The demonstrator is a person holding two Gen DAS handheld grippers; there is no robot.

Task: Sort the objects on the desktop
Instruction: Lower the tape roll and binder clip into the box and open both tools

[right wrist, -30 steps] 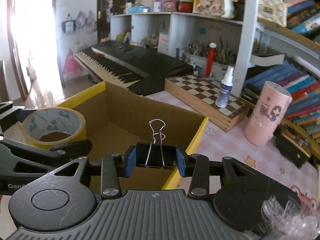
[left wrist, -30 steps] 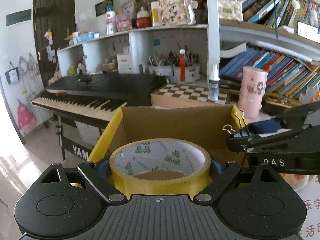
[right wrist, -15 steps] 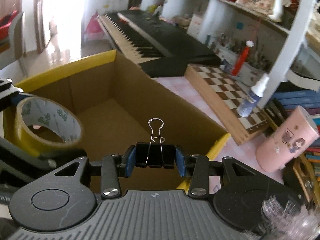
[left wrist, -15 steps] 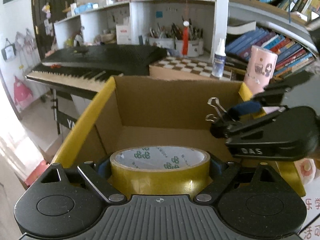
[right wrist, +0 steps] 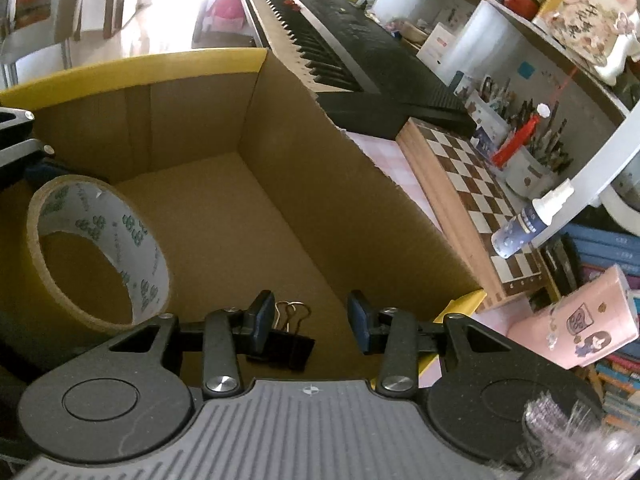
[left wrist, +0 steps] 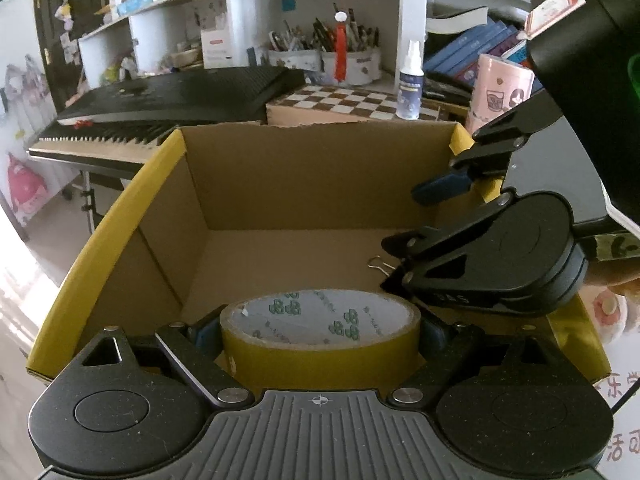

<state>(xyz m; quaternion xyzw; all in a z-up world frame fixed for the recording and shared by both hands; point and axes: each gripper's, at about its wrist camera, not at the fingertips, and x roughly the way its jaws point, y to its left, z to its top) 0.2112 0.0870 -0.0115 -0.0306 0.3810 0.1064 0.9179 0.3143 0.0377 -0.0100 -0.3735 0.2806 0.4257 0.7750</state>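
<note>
Left wrist view, closest: left gripper [left wrist: 320,332] clamped on yellow tape roll [left wrist: 320,344], one blue pad on each side of roll, hole facing up and a bit fwd. Roll held inside the opening of the cardboard box [left wrist: 320,184], near its front wall, above the box floor, not touching it.

Right wrist view, closest: right gripper [right wrist: 312,320] released, pads standing well apart, nothing pressed btw. them. Black binder clip [right wrist: 286,350] just beside the left-hand pad, wire handles pointing away from camera, over the box floor in the near corner. Cannot tell if lying on the floor or touching the pad. Same clip's wire loops visible in left view, just under the right gripper, at right side of box.

Box interior otherwise plain brown cardboard; rim w/ yellow tape on side edges, far edge torn and bare.

Behind box, on pink checked tabletop: wooden chessboard [left wrist: 352,102] w/ small spray bottle [left wrist: 410,88] standing on it, pink canister [left wrist: 502,84] to the right. Black electric keyboard [left wrist: 180,96] to the left of chessboard, touching or nearly so.

Farthest: white shelf unit w/ pen cups [left wrist: 344,60], books [left wrist: 472,44] on the right.
</note>
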